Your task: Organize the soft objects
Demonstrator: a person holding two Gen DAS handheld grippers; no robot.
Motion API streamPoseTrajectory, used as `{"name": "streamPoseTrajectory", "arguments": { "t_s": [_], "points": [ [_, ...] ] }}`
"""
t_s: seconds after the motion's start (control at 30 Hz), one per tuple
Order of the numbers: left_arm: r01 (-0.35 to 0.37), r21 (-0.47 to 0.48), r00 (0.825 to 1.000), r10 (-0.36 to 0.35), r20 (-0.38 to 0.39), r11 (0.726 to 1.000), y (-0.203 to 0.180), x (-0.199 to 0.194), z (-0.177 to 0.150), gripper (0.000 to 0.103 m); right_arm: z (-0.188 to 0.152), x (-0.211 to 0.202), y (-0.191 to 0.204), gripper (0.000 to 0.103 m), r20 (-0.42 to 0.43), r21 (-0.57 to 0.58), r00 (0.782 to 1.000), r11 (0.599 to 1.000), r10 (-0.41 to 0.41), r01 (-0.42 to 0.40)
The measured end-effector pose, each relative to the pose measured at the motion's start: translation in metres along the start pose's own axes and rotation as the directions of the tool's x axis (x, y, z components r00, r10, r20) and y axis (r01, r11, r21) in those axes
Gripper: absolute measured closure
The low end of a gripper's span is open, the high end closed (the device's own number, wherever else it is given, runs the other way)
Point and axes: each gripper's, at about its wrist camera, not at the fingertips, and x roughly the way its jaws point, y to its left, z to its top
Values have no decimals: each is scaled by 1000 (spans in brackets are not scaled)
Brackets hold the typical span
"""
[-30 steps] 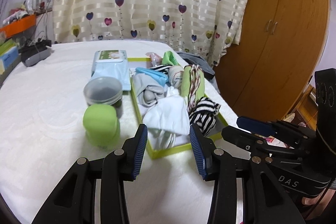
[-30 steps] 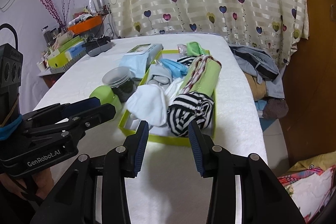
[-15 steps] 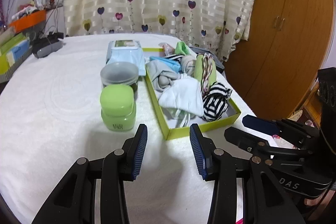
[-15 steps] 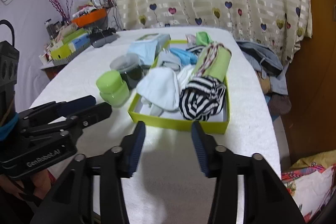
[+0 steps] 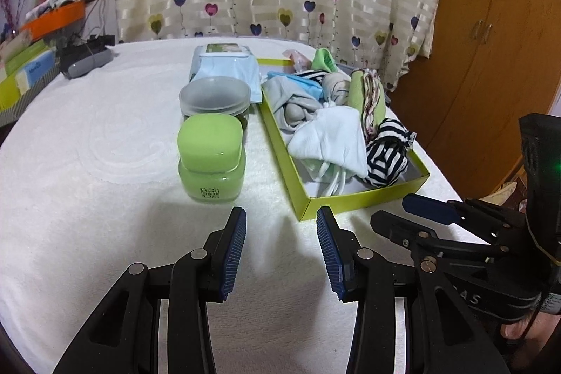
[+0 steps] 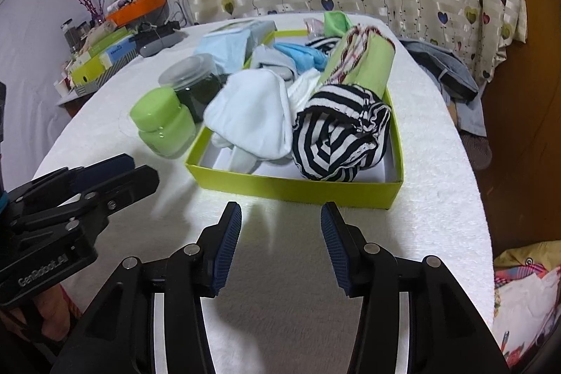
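- The soft things lie heaped in the lime-green box at mid-frame of the right wrist view: a black-and-white striped bundle at its near right corner, a white cloth draped over its left wall, a green roll behind, and grey and blue pieces further back.
- Both tools are released, jaws apart and holding nothing: the left hand-held gripper low in its frame, the right hand-held gripper just short of the box's near wall.
- Risk: the white cloth overhangs the rim, so a pinch could drag neighbouring pieces out with it; its strings may snag.
- Risk: the box is light card and may slide on the towel-covered desk.
- In the way: a green jar and a clear-lidded tub stand just left of the box; a sideways sweep could topple them.
- A wipes pack lies behind, upper centre.
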Motion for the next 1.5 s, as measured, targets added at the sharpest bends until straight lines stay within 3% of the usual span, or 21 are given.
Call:
{"name": "streamPoseTrajectory", "arguments": {
  "t_s": [0.53,1.13,1.5],
  "points": [
    [-30,-16,999,30,-30,999,1,15,-2,62,19,21,-2,54,-15,13,1000,1000,-20,20],
    [-70,-20,996,69,-48,997,7,22,3,62,16,32,0,54,-32,10,999,999,-40,41],
    [-82,-15,994,81,-68,997,10,28,3,62,13,35,13,41,-17,-26,997,997,-74,74]
  ]
}}
